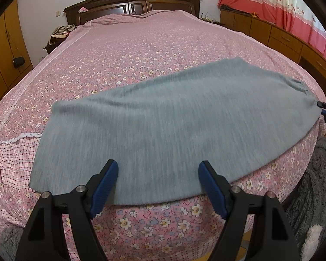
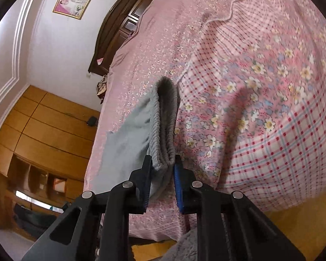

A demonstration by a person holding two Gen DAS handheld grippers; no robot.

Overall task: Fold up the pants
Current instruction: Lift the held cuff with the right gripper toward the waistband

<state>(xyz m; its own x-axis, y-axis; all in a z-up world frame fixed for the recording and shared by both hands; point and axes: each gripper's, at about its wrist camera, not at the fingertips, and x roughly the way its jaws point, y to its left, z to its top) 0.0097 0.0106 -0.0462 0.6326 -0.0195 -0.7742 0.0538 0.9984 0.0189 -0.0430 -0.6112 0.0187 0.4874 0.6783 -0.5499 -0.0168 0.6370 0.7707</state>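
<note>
Grey pants (image 1: 167,119) lie spread across the near end of a bed covered in a pink flowered spread (image 1: 130,50). My left gripper (image 1: 158,169) hangs open over the pants' near edge, its blue pads on either side of the cloth without pressing it. At the far right of that view my right gripper (image 1: 325,114) meets the pants' end. In the right wrist view my right gripper (image 2: 163,163) is shut on the ribbed waistband (image 2: 163,130), which is bunched and lifted between the pads, with the grey pants (image 2: 128,139) trailing off to the left.
A dark wooden headboard (image 1: 132,0) stands at the bed's far end. Wooden cabinets (image 1: 280,37) and a red and cream curtain (image 1: 278,2) run along the right. A wardrobe (image 2: 47,119) and a framed picture (image 2: 74,1) are on the wall side. A grey fluffy rug (image 1: 315,174) lies by the bed.
</note>
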